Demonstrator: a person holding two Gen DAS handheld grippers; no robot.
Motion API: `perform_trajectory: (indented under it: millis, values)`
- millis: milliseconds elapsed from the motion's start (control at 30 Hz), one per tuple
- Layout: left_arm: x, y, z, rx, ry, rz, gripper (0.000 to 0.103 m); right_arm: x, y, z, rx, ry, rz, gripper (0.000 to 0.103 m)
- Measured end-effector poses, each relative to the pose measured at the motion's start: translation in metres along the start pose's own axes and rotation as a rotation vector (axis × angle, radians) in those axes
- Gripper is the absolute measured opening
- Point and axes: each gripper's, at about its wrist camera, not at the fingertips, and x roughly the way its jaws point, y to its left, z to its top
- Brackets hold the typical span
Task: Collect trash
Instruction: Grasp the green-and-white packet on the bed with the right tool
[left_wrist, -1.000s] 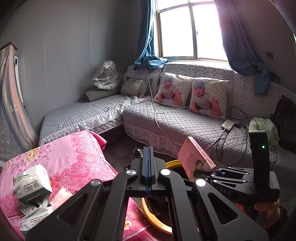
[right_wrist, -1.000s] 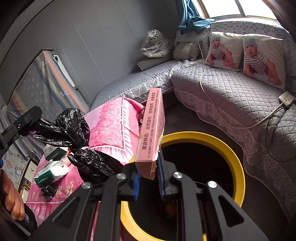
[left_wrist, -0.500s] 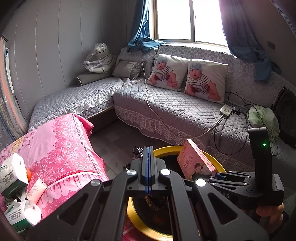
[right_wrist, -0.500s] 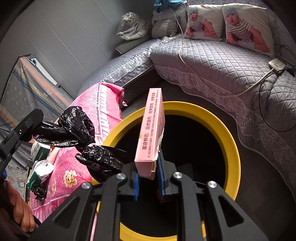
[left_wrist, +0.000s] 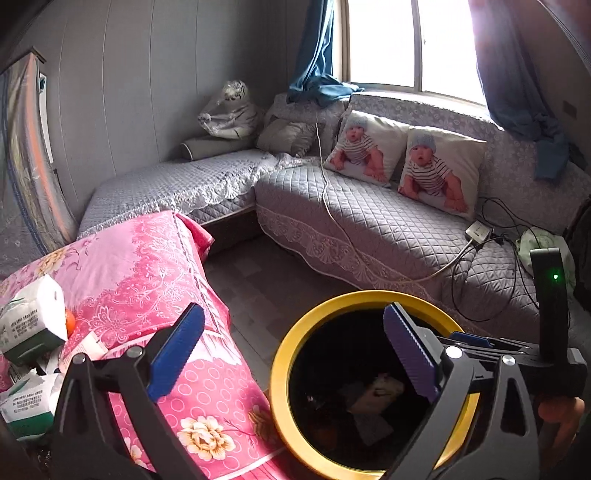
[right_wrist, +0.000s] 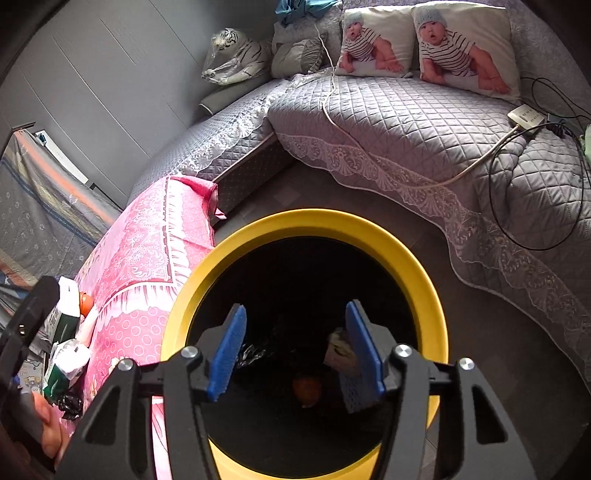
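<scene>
Moved: the pink box and the black bag, gripped a second ago, were gone from both grippers; shapes that could be them lay dim inside the bin (right_wrist: 369, 229).
Left gripper (left_wrist: 291, 360): its jaws had just been opening and stood wide apart, nothing between them; one blue pad over the pink cloth (left_wrist: 147, 266), the other over the bin's mouth.
Right gripper (right_wrist: 295, 349): its jaws had just been opening and stood partly apart, empty, hanging over the bin's mouth.
Bin: yellow-rimmed and dark inside, on the floor just beside the cloth-covered desk (left_wrist: 207, 402); a pale scrap and an orange blob showed at its bottom, too dim to name.
Trash left: tissue packs (left_wrist: 31, 325) and a small orange thing (left_wrist: 70, 323) lay on the desk, on the far side from the bin; more packs (right_wrist: 66, 363) showed in the right view.
Risk, collision: both grippers hung close over the bin, so lifting out together could knock them, or one could catch the rim.
Risk, grasp: the packs looked soft and heaped, so a shallow pinch could slip or drag a neighbour off the desk.
Risk, cloth: a low reach could snag the loose cloth and pull the trash along.
Risk, sorting: a full pack might not be trash at all.
</scene>
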Motion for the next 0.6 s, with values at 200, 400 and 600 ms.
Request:
perform_trajectory:
  millis: [200, 400, 600]
  values:
    - [-0.024, 0.019, 0.008, -0.055, -0.016, -0.013, 0.095, -0.032, 0.019, 0.002, -0.043, -0.166, -0.054, 0.068]
    - [-0.075, 0.071, 0.014, -0.113, -0.112, -0.007, 0.095, -0.076, 0.065, 0.005, -0.150, -0.374, 0.053, 0.095]
    - [-0.134, 0.166, -0.006, -0.134, -0.170, 0.145, 0.095, -0.078, 0.123, -0.004, -0.355, -0.324, 0.224, 0.095]
